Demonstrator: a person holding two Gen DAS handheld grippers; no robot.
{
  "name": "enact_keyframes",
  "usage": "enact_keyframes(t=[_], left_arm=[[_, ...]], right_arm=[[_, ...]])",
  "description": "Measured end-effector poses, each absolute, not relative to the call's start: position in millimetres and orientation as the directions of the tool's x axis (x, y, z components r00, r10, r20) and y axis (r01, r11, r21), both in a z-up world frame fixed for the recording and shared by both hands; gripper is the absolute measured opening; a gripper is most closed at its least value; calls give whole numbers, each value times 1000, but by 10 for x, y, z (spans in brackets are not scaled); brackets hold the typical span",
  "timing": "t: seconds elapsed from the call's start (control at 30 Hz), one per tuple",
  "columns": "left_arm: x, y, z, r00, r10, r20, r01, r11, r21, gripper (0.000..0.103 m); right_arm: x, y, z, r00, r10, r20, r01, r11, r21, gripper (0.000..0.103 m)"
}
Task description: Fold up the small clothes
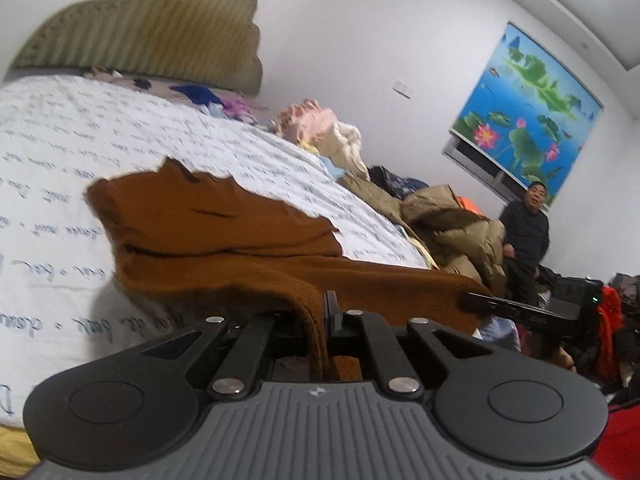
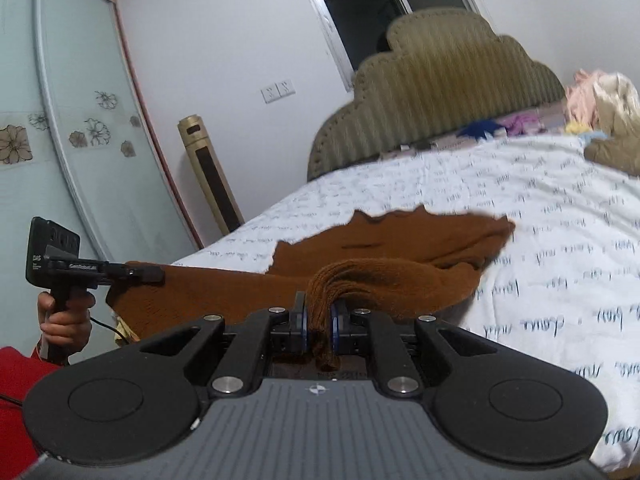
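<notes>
A brown knit garment lies partly on the white bed, its near edge lifted and stretched between both grippers. My left gripper is shut on one near corner, and the cloth drapes over its fingers. The right gripper shows at the right, holding the other end. In the right wrist view the right gripper is shut on a bunched fold of the brown garment. The left gripper grips the edge at the left, with a hand on its handle.
The bed's white quilt with printed script spreads ahead, ending at an olive headboard. Piled clothes line the bed's far side. A person stands by the wall. A gold tower unit and a sliding wardrobe door stand left.
</notes>
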State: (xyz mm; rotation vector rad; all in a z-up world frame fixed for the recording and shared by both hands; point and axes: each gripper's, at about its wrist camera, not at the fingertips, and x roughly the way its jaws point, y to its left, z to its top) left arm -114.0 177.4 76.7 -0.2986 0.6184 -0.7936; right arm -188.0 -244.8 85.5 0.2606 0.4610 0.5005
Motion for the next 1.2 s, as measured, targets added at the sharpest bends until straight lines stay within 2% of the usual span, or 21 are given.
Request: enact_keyframes(t=[0.17,0.33,0.47,0.73,0.9,1.2], left_arm=[[-899,1617,587,492,-733,-469,521,680,-516,5],[-631,1566,639,513,-726,-457,489,685,-539,5],[-409,1543,760,569,-684,-457,461,725,-512,6],[279,1598,937,626,-623,-469,381,769,-513,5],[867,1485,829,617,-576,-536,308,804,-509,6],[1759,1412,290,583,-472,-661,112,853,-509,6]], right_arm=[[-1707,-2601,615,765,521,-380,-349,830,436,16],[-1447,-2694,557,778,541,-320,-343,791,506,16],[-1182,-2740,611,795,538,-280,-344,780,523,16],[-573,-2879,707,831,500,-242,-292,764,576,16],[-52,-2949,596,830,485,-276,-230,748,622,16],[944,-2955,100,783,429,-450,-42,758,651,16]])
